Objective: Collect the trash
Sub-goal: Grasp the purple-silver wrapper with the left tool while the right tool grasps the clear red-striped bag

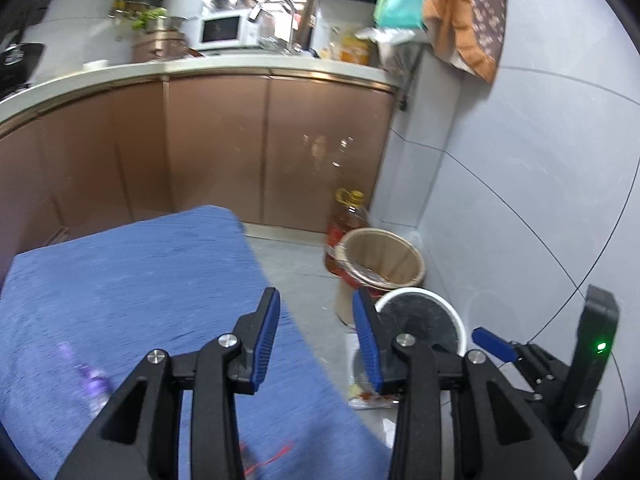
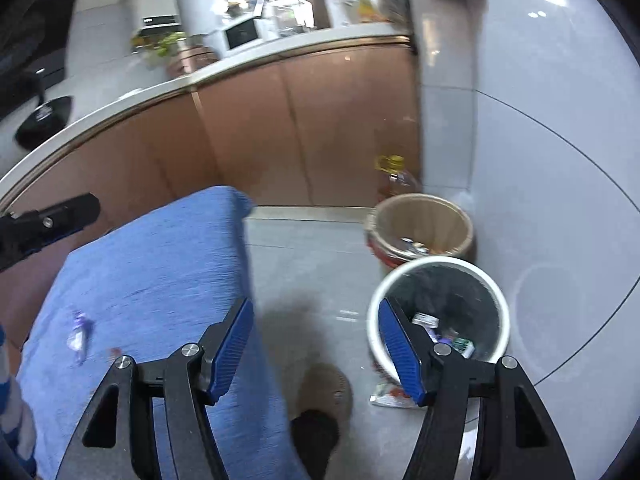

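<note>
Left gripper (image 1: pixel 316 340) and right gripper (image 2: pixel 316 346) both empty, fingers spread, raised over the blue-covered bench (image 2: pixel 160 264) where a purple wrapper (image 2: pixel 80 332) awaits me, while a dropped packet (image 2: pixel 390 396) lies on the floor just beside the white bin (image 2: pixel 436 266), tan bin (image 2: pixel 424 200) behind.

Open, empty right tool (image 2: pixel 316 346) above white bin (image 2: pixel 505 320), trash inside.
</note>
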`<state>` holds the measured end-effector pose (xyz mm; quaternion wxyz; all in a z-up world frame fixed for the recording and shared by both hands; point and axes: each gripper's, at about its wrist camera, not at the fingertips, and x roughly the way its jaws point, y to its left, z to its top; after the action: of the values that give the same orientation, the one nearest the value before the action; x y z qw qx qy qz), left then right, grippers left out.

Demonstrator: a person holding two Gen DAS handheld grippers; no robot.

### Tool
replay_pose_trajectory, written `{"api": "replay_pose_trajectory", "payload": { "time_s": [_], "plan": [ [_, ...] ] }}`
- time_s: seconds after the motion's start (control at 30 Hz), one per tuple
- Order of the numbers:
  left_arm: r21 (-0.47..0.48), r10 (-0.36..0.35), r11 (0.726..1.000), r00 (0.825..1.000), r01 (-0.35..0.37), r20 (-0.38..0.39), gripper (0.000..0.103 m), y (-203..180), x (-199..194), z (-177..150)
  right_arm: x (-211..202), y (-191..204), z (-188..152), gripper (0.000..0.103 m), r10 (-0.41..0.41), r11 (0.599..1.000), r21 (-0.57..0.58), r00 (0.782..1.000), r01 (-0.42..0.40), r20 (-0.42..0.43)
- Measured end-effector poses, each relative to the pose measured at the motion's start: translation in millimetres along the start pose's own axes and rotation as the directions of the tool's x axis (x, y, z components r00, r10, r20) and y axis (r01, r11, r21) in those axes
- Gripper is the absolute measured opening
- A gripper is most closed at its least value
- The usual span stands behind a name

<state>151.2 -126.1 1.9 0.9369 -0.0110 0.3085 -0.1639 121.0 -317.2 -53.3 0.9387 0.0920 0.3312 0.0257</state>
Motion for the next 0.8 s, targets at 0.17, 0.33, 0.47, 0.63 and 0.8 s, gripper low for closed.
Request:
{"api": "replay_pose_trajectory", "payload": {
  "time_s": [0.17, 0.33, 0.47, 0.63, 0.8],
  "plan": [
    [-0.024, 0.044, 0.999, 0.999, -0.043, 0.031, 0.036, 24.8, -26.9, -11.2, -13.1, 34.4, -2.3, 0.064, 0.065, 0.996, -0.059, 0.998, -0.066, -0.007],
    [-0.067, 0.075, 0.995, 0.996, -0.072, 0.046, 0.037, 51.3, -46.7, -21.2, -22.9, 68.3, -9.4, 0.065, 0.119, 0.986, -0.114, 0.993, -0.121, -0.024],
    [-0.099, 0.103, 0.990, 0.993, -0.097, 0.051, 0.044, 74.8, -56.6, -29.7, -24.8, 92.7, -15.2, 0.067, 0.156, 0.977, -0.136, 0.987, -0.162, -0.049],
    [-0.148, 0.134, 0.981, 0.991, -0.128, 0.027, 0.047, 113.0, -60.5, -44.7, -17.4, 115.0, -24.6, 0.069, 0.209, 0.962, -0.155, 0.973, -0.223, -0.101],
    [-0.224, 0.183, 0.957, 0.982, -0.186, -0.034, 0.048, 171.0, -56.9, -68.2, 0.1, 134.7, -37.7, 0.072, 0.257, 0.945, -0.161, 0.951, -0.284, -0.173]
  ]
}}
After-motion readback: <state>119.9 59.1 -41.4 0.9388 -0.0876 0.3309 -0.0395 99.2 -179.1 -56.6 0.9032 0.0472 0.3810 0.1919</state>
